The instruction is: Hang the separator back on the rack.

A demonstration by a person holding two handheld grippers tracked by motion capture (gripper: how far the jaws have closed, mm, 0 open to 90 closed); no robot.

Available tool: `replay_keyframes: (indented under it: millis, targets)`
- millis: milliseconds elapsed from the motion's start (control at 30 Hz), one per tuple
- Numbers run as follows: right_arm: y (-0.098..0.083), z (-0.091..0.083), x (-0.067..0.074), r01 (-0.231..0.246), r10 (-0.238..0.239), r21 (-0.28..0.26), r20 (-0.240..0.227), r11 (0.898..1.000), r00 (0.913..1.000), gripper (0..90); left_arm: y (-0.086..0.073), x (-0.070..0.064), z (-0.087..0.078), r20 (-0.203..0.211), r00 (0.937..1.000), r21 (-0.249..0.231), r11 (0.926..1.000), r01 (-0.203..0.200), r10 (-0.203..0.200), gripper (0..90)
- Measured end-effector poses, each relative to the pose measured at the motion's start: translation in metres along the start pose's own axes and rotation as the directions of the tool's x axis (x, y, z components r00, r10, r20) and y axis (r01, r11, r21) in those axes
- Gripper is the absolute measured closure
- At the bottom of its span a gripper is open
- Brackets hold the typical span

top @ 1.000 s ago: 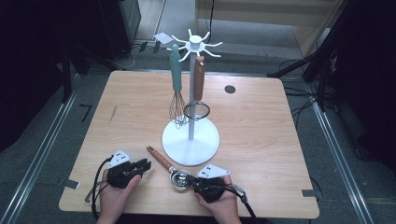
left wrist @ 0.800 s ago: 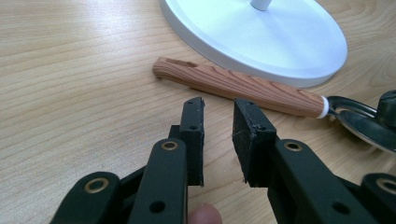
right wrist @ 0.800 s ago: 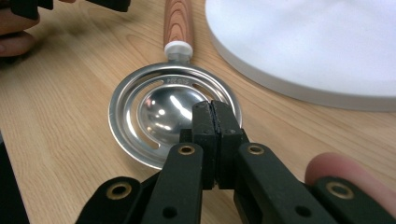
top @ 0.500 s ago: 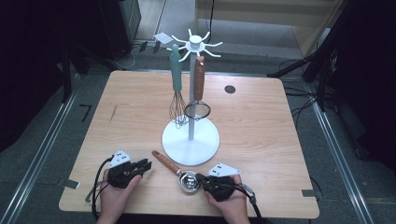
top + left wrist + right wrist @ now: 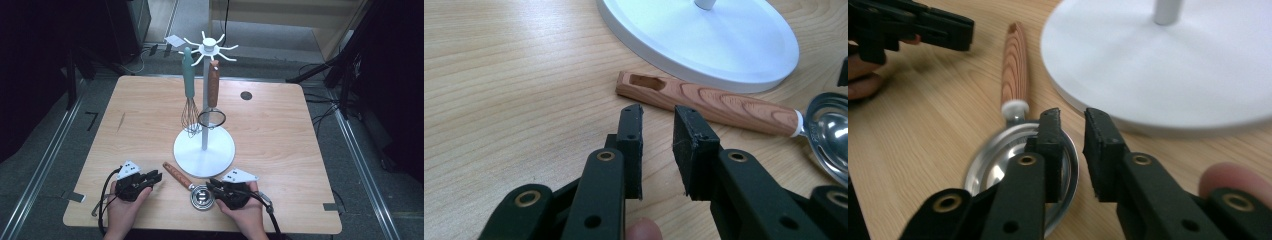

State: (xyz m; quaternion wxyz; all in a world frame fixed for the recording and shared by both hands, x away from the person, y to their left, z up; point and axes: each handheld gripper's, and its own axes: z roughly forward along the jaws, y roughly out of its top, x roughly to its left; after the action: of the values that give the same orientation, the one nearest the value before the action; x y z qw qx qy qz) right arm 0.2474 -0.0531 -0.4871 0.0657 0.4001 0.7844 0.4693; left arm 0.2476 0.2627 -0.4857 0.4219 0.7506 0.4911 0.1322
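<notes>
Right gripper (image 5: 214,187) has just let its jaws come apart — a second ago they were pressed together on the rim of the spoon's bowl (image 5: 1020,170), and now I see a narrow gap between them in the right gripper view, with nothing pinched in it. The left jaw hangs over the steel bowl, the right one over bare table (image 5: 280,150). So that's a release: the wooden-handled measuring spoon (image 5: 189,182) lies flat on the table, bowl just in front of my right hand, handle (image 5: 709,102) running up and away towards my left, its far end just beside the white round base (image 5: 220,160) of the utensil stand.

Compared with a moment back, the spoon has slid a little to the right and nearer the table's front edge, and my right hand came with it.

Left gripper (image 5: 155,177) hasn't budged: jaws slightly spread, empty, pointing at the handle's end with the hanging hole (image 5: 646,82), close but not touching.

My read: the spoon is now set up for a handover, left side taking the handle. Up on the stand a whisk (image 5: 190,107) and a small strainer (image 5: 212,118) already hang from the hooks, so this one probably goes up next.
</notes>
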Motion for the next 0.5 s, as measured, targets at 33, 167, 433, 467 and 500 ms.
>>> replay_keyframes:
  millis: [33,167,433,467,500]
  targets:
    - [0.002,0.003,0.001,-0.002,0.002,0.003,-0.006,1.0,1.0,74.7,0.0,0.0,0.0,-0.001,1.0,-0.001,1.0,-0.001,0.001,74.8]
    - [0.013,0.019,0.011,-0.019,0.02,0.03,-0.05,0.999,0.9985,70.3,-0.001,0.0,0.0,-0.002,1.0,-0.001,1.0,0.003,-0.003,74.7]
    - [0.018,0.044,0.021,-0.021,0.027,0.11,-0.055,0.994,0.9981,66.0,0.0,0.001,0.0,-0.001,1.0,-0.002,1.0,0.007,-0.007,74.2]
    - [0.017,0.046,0.022,-0.015,0.021,0.117,-0.054,0.993,0.9983,66.1,0.0,0.001,0.0,-0.002,1.0,0.0,1.0,0.007,-0.007,74.1]
    - [0.016,0.047,0.022,-0.007,0.013,0.124,-0.052,0.992,0.9985,66.3,0.0,0.001,0.0,0.0,1.0,-0.001,1.0,0.008,-0.008,74.0]
